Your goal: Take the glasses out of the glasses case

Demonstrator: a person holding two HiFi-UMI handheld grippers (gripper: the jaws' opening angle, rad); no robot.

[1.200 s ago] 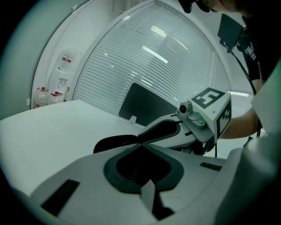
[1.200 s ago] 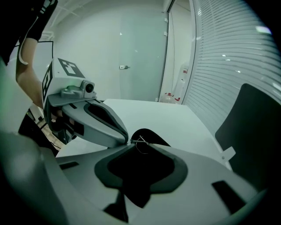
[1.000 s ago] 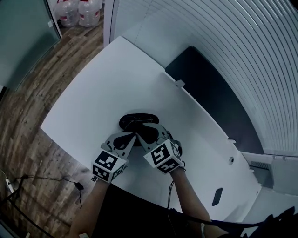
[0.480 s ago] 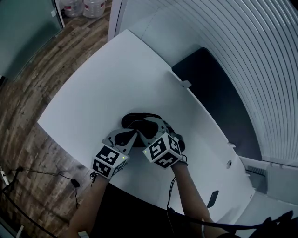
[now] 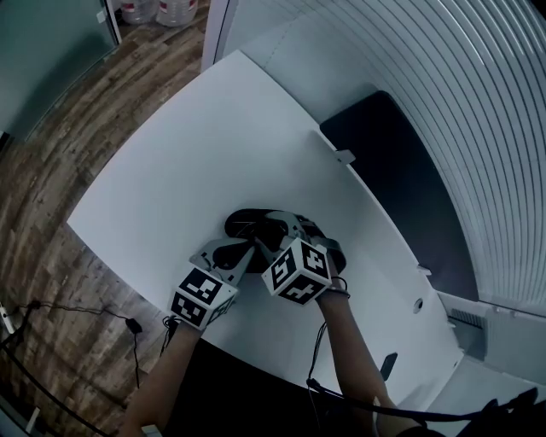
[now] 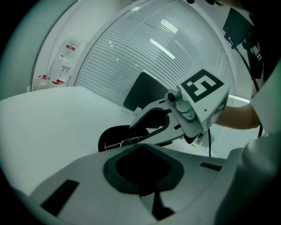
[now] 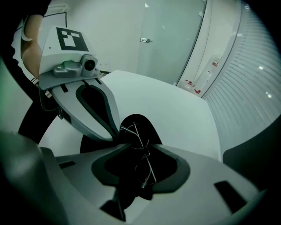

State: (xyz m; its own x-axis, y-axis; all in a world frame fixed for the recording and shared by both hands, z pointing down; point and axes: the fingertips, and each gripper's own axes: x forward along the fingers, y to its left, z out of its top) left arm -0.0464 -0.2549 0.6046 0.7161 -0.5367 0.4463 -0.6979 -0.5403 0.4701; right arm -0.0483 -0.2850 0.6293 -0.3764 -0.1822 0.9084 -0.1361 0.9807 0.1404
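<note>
A black glasses case (image 5: 246, 222) lies open on the white table (image 5: 188, 162). Thin wire-framed glasses (image 7: 143, 163) rest inside it. My right gripper (image 5: 277, 227) points steeply down into the case. Its jaws have opened wider in the last second and stand open. In the right gripper view the glasses run between the jaws (image 7: 137, 147), and the pads do not press on them. My left gripper (image 5: 249, 248) sits at the case's near edge, shut on the case (image 6: 115, 136). Black fills its jaws (image 6: 140, 147). The right gripper (image 6: 131, 134) shows there above the glasses (image 6: 125, 141).
A dark panel (image 5: 384, 162) lies along the table's far side, under the ribbed wall. A small dark flat object (image 5: 388, 365) sits near the table's right front corner. Water bottles (image 5: 153, 8) and a cable (image 5: 128, 324) are on the wooden floor.
The right gripper has tipped and rolled further down over the case, sinking slightly toward the glasses. The left gripper has stayed at the case's near edge.
</note>
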